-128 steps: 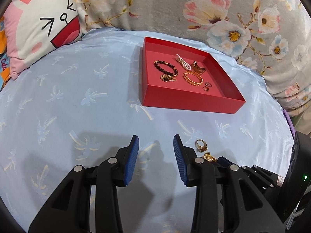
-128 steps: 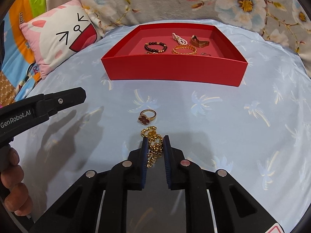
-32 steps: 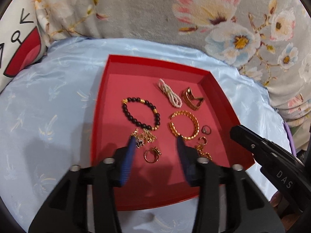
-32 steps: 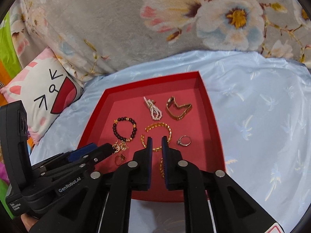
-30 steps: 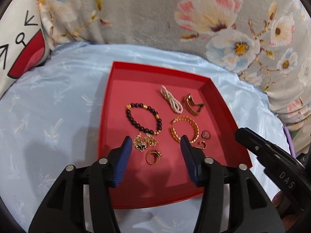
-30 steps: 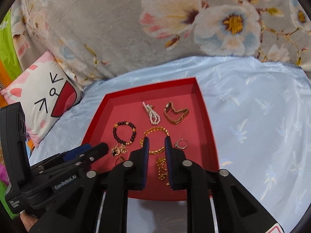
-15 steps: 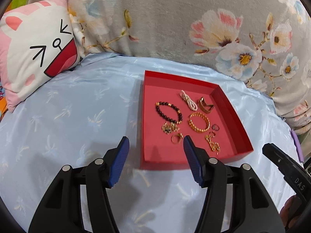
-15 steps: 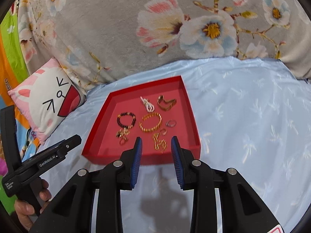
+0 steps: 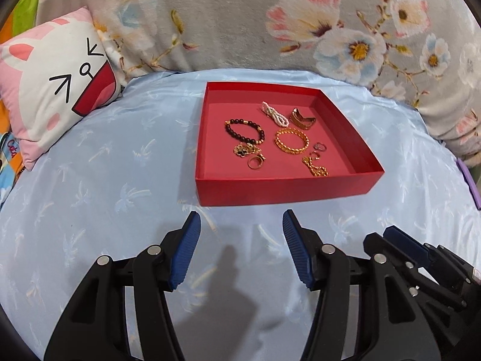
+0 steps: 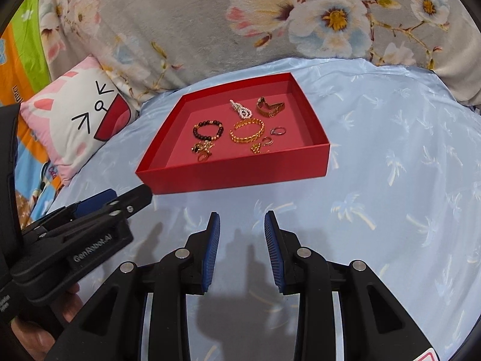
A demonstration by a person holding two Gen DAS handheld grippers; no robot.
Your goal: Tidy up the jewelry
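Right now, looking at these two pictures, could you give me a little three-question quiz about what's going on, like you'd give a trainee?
1. True or false: the left tongs are clamped on a ring.
2. Multiple choice: the dark bead bracelet lies
A) on the blue sheet
B) inside the red tray
C) on the cat pillow
3. Fill in: every piece of jewelry in view, such as the gold chain bracelet and the pearl piece, sits in the ____.

Key
1. False: both the left and the right tongs are open and hold nothing.
2. B
3. red tray
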